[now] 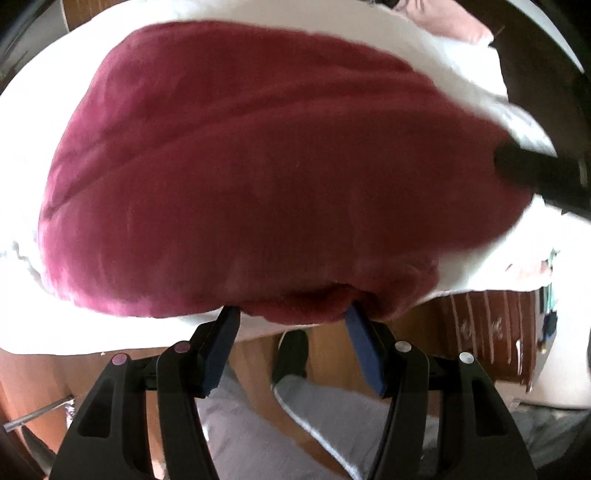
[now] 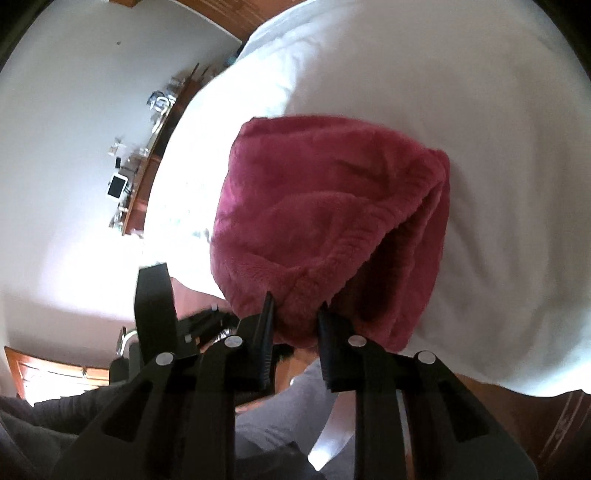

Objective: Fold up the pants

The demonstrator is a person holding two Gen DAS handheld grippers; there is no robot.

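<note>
The dark red fleece pants lie folded on a white bed cover. In the left wrist view my left gripper is open, its blue fingertips set at the near edge of the pants, with the hem bulging between them. In the right wrist view the pants show as a thick folded stack. My right gripper has its black fingers on both sides of the near corner of the pants, pinching it. The right gripper also shows as a black bar at the pants' right edge in the left wrist view.
The white bed cover ends just below both grippers. A wooden floor and the person's grey-clad legs lie below. A shelf with small items runs along the white wall. A pink cushion lies at the far bed corner.
</note>
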